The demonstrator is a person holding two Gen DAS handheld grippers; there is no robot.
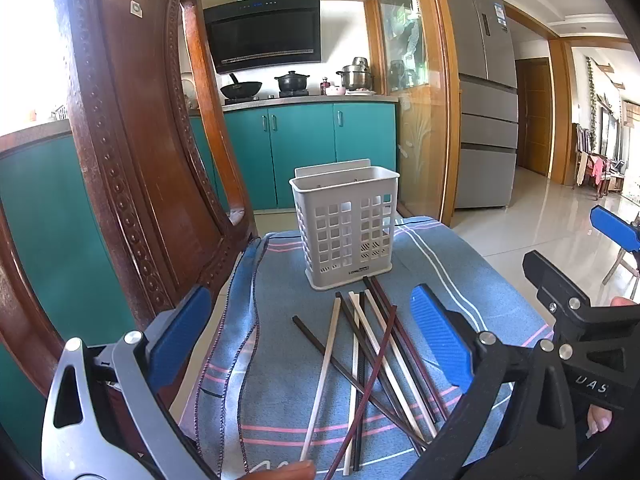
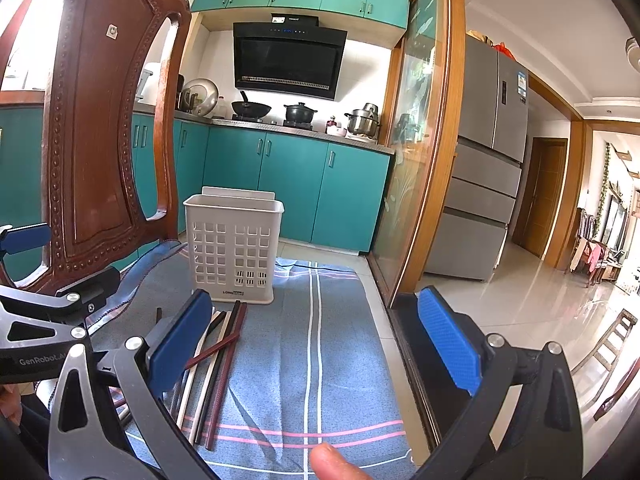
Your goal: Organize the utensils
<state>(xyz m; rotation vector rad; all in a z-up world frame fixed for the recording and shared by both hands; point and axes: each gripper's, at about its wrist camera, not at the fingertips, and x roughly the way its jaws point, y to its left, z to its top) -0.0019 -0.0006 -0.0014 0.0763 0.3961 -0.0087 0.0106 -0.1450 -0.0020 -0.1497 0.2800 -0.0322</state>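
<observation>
Kitchen-side setup for us today: a blue cotton cloth with pink and white stripes [image 1: 280, 364] spread over a raised surface, with a carved dark-wood chair back [image 1: 132, 152] tight on the left.

Nearest to us, the left gripper [image 1: 312, 344] sits with its blue pads wide apart, holding nothing, and the loose pile of dark-brown and cream chopsticks [image 1: 372, 356] lies right between and just ahead of its fingers. The sticks run mostly away from us toward the holder, a few crossed diagonally over the rest, so their long axis sits roughly along our line of approach rather than across the jaws. We reckon a wrist turn would be needed to pinch one across its width.

The right gripper [image 2: 324, 344] is also spread open and empty, but from its view the chopsticks sit off to its left, partly hidden behind its left pad, so we'd say the left hand is the nearer one.

Further out, the white plastic perforated cutlery holder [image 1: 348, 228] stands upright, with the far tips of the sticks almost touching its base. It looks empty through the holes, though we can't see fully inside.

Room-wise: the cloth's right edge drops off to glossy floor tiles [image 2: 520, 280], and the chair crowds the left, so straight ahead looks like the open lane.
</observation>
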